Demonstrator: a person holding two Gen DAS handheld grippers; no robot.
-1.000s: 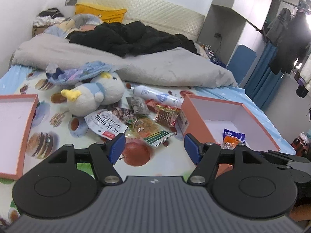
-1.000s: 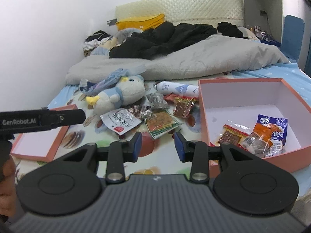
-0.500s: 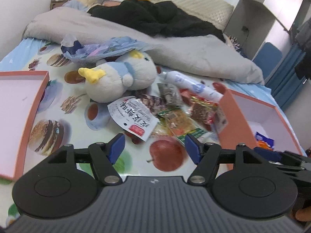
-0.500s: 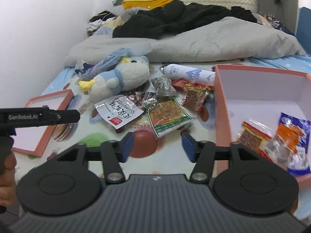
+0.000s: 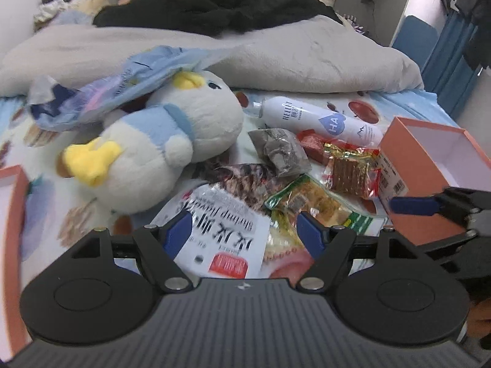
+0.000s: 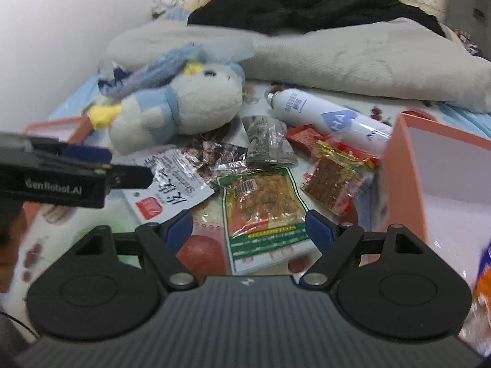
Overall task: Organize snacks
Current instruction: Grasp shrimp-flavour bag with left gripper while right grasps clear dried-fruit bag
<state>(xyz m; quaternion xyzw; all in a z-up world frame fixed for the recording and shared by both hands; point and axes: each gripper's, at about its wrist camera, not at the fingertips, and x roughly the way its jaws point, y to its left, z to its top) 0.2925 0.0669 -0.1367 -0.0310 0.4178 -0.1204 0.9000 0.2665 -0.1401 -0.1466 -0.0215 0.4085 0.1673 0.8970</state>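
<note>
Both grippers have come forward and down over the snack pile since a second ago, so the packets now fill the lower middle of each view, and both sets of jaws have just been opening. Nothing is clamped: the left gripper (image 5: pixel 244 230) stands with its blue pads apart over a flat white crinkly shrimp-cracker packet (image 5: pixel 221 239), and the right gripper (image 6: pixel 250 228) stands wide apart over a clear, glossy green-edged packet (image 6: pixel 264 211) of golden snack. Neither packet is pressed by the pads. Just beside these lie a red cellophane packet of brown squares (image 6: pixel 334 181), a small grey crumpled pouch (image 5: pixel 280 153) and a shiny mottled foil wrapper (image 6: pixel 214 156), all loose on the fruit-printed bedsheet (image 5: pixel 46 190). To the right stands an open rectangular orange cardboard box (image 5: pixel 429 165) with a white inside. A smooth white cylindrical spray can (image 5: pixel 322 119) lies on its side behind the packets. A soft, round, fluffy plush bird (image 5: pixel 159 150) in white and pale blue, with yellow beak and feet, lies to the left, a crinkled blue plastic bag (image 5: pixel 122 92) draped over it. Behind stretches a rumpled grey duvet (image 5: pixel 276 58)
</note>
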